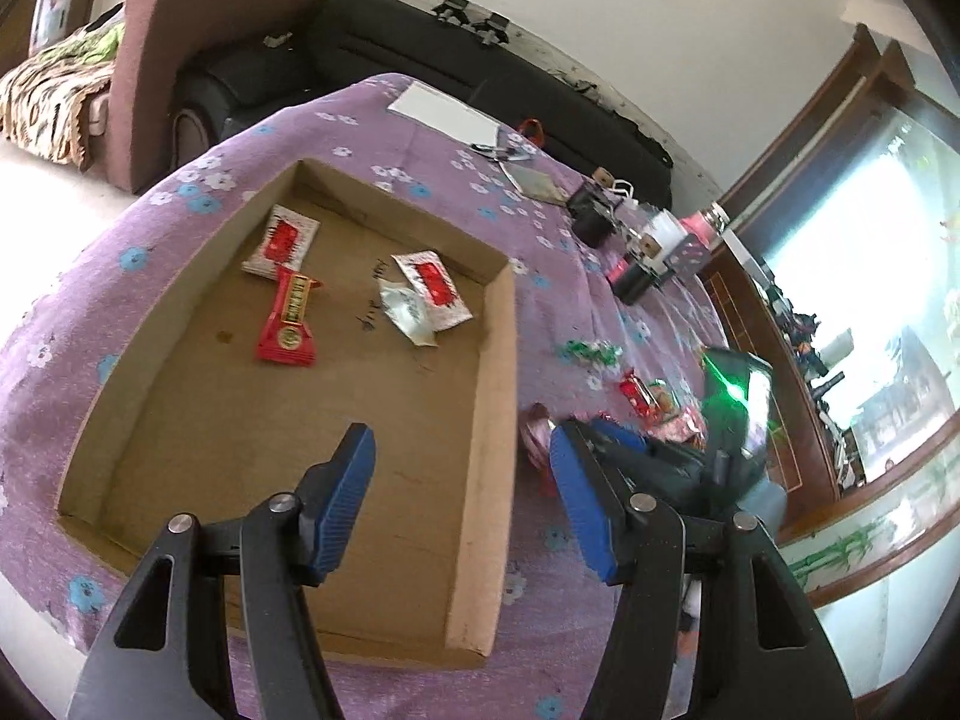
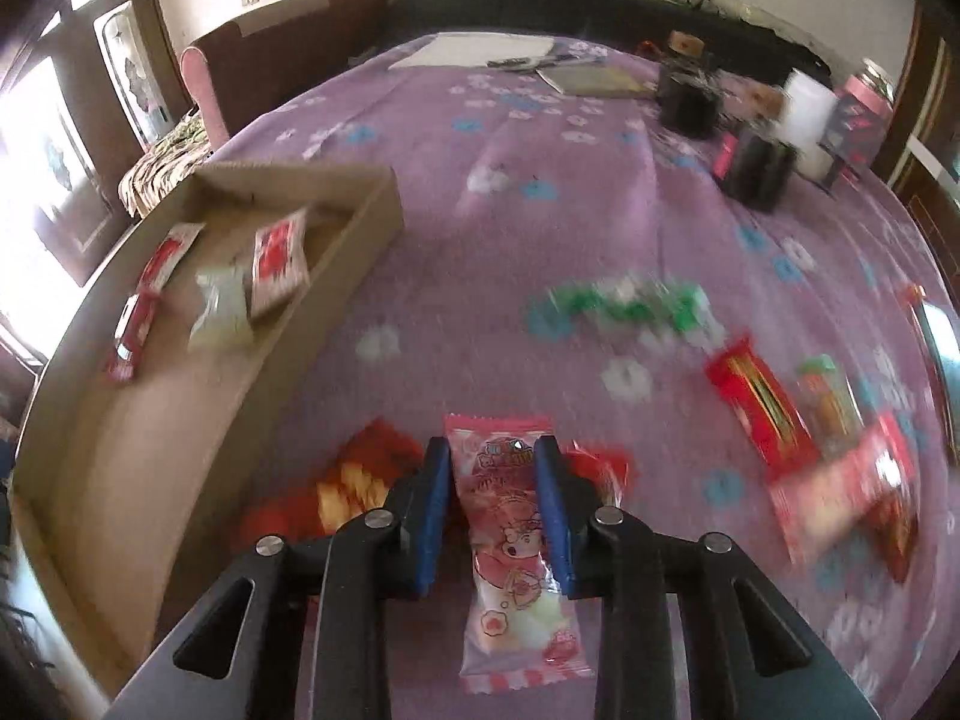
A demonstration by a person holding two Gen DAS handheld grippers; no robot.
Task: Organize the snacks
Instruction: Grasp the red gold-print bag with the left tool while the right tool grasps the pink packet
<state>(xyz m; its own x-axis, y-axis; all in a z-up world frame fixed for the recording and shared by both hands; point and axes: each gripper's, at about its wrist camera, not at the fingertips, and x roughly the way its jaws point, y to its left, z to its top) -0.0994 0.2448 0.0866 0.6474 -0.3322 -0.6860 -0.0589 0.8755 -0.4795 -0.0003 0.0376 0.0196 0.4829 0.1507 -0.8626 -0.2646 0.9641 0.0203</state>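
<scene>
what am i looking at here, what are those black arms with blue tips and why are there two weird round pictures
Those are two handheld grippers; a person holds one in each hand. Each carries a wide-angle camera looking along its fingers, hence the round, bent pictures.

The left camera shows the left gripper open and empty above a cardboard box, which already holds a few snack packets.

The right camera shows the right gripper with its blue pads on either side of a pink candy packet, apparently gripping it. More snacks, such as a red packet, lie loose on the purple flowered cloth. The view is blurred.
</scene>
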